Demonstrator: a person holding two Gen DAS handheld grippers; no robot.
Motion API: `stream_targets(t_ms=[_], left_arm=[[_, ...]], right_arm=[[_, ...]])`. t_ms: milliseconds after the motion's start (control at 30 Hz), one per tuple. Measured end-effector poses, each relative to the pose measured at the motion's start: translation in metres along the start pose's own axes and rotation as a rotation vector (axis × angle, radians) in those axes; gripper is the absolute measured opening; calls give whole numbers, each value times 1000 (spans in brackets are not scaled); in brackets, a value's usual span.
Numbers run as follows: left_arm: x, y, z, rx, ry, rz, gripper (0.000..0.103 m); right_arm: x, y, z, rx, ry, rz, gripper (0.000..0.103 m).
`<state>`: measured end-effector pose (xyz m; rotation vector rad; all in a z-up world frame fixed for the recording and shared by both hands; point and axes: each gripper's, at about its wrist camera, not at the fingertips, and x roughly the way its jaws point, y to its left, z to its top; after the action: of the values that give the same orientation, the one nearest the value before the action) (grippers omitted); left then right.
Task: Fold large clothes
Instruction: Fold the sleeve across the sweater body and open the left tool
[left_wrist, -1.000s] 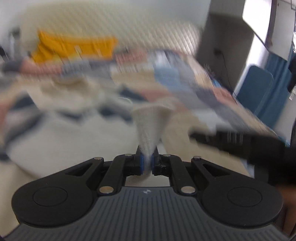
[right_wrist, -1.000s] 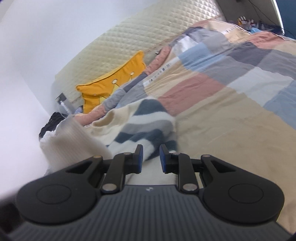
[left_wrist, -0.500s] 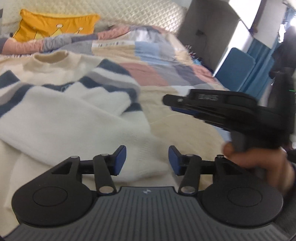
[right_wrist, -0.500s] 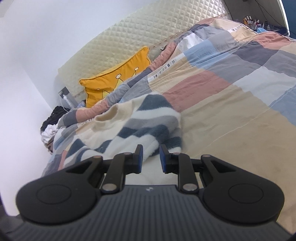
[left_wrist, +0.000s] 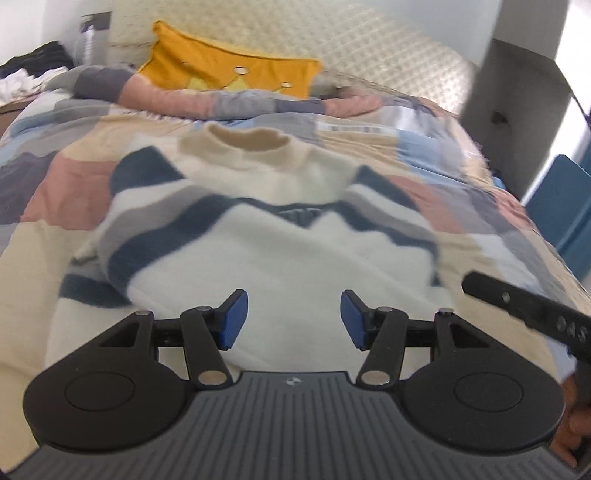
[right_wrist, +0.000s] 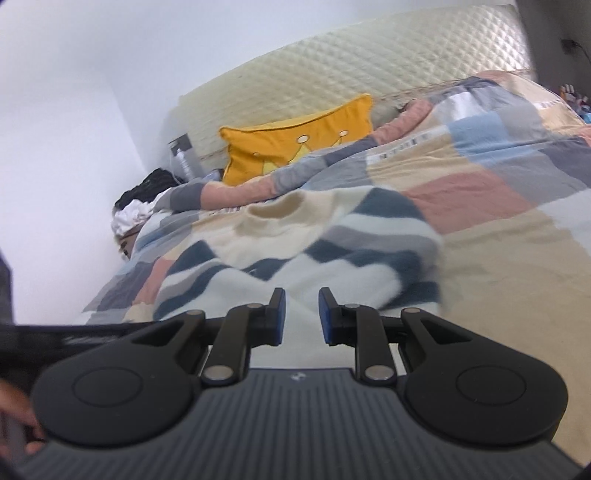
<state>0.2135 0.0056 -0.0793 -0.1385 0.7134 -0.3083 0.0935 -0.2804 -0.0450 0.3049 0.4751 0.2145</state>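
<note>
Left wrist: sweater (left_wrist: 280, 236) hem hidden.

Fleecy knit striped sweater (left_wrist: 258, 236) on soft patchwork cotton quilt (left_wrist: 62, 184); quilted matt headboard (right_wrist: 332, 74); matt black plastic left gripper (left_wrist: 293, 319).

Both wrist views sit low and close over the sweater (left_wrist: 280, 236) (right_wrist: 332, 243), facing up the bed (left_wrist: 44, 251) (right_wrist: 517, 280) to the yellow pillow (left_wrist: 221, 70) (right_wrist: 295, 147); the right view tilts, pillow at centre.
</note>
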Motion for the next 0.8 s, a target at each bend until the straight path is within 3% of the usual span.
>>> stream_targets(t_ms=[200, 367, 667, 800], left_arm=[[48, 24, -2, -17, 44, 81, 61], [66, 16, -11, 64, 63, 151, 62], [74, 24, -13, 60, 66, 139, 61], [55, 31, -9, -24, 58, 121, 61]], right_arm=[[54, 13, -13, -121, 98, 9, 24], [82, 10, -28, -148, 181, 14, 23], [97, 2, -43, -137, 222, 51, 20], [91, 1, -44, -124, 208, 64, 20]])
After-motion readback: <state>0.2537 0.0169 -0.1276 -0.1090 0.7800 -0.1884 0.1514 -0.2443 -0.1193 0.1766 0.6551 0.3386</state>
